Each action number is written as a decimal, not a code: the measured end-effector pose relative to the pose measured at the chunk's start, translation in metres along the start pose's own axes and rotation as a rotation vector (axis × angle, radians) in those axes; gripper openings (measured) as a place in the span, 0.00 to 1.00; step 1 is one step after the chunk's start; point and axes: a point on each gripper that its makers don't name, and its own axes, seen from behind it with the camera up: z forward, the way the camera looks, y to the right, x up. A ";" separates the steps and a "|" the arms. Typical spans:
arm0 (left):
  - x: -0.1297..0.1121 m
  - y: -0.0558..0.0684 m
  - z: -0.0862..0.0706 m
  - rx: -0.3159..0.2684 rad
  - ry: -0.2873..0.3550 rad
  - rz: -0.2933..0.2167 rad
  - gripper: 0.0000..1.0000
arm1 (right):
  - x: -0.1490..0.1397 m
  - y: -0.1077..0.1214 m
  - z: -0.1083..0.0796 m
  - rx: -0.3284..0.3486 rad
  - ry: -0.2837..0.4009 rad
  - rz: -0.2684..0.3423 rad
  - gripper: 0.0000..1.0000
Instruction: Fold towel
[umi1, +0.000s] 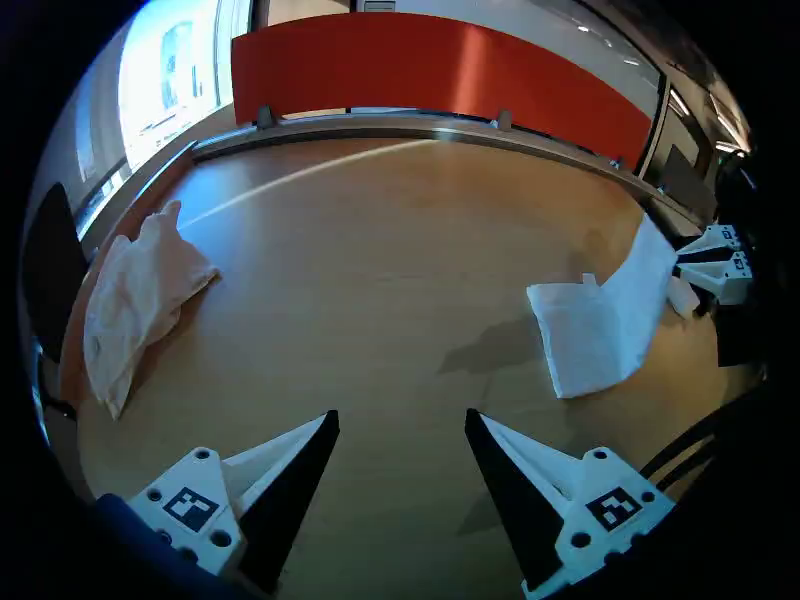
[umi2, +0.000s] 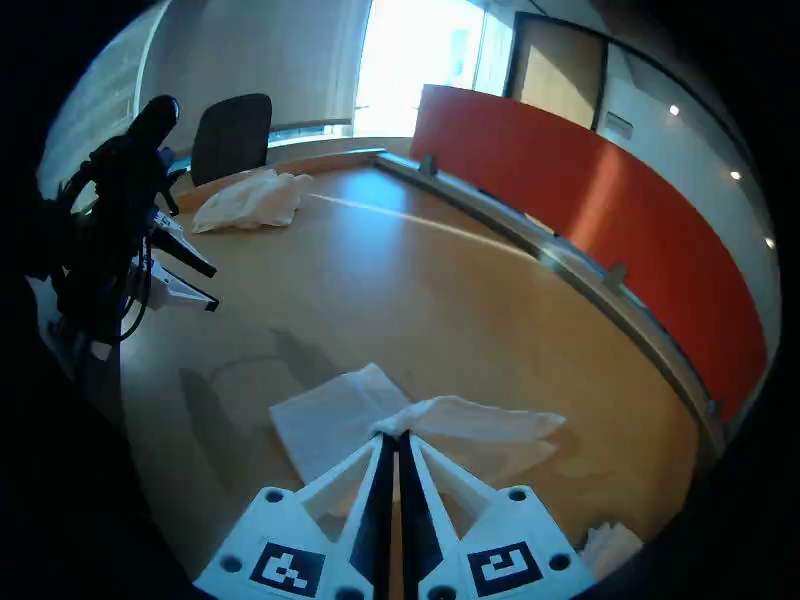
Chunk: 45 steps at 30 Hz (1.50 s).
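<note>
A wooden table (umi1: 400, 250) took up most of both views, its near edge cut off behind the grippers. One red partition (umi1: 440, 70) ran along its far side, and the windows (umi2: 420, 60) beyond were too washed out to read. One dark chair (umi2: 232, 135) stood at the table's end, its lower part hidden by the tabletop.

Two white towels lay on the table, well apart. The towel (umi2: 330, 420) lay just in front of the right gripper, part of it flat on the wood and one edge lifted off it. In the left gripper view its raised strip ran up and to the right, the long axis along that line, and its far end was hidden at the fingers. The crumpled towel (umi1: 135, 300) lay heaped near the table's edge by the chair, its long axis along that edge. A small white scrap (umi2: 610, 548) at the rim of the right gripper view was cut off and hard to make out.

Of the two grippers, the right gripper (umi2: 396, 438) had its fingers pressed together, pinching the towel's lifted edge. The left gripper (umi1: 400, 415) hung above bare wood with its fingers spread wide. In the right gripper view, the hand (umi2: 105, 230) holding it was only a dark shape.
</note>
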 end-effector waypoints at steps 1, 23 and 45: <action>0.000 -0.001 0.000 0.001 0.001 -0.002 0.93 | 0.001 -0.004 0.002 0.009 -0.001 -0.002 0.11; -0.003 -0.007 -0.001 0.009 -0.003 -0.002 0.94 | -0.017 -0.027 0.013 0.063 -0.039 0.045 0.69; -0.002 -0.002 -0.001 0.003 -0.001 0.006 0.94 | -0.062 -0.032 0.013 0.048 -0.113 0.072 0.69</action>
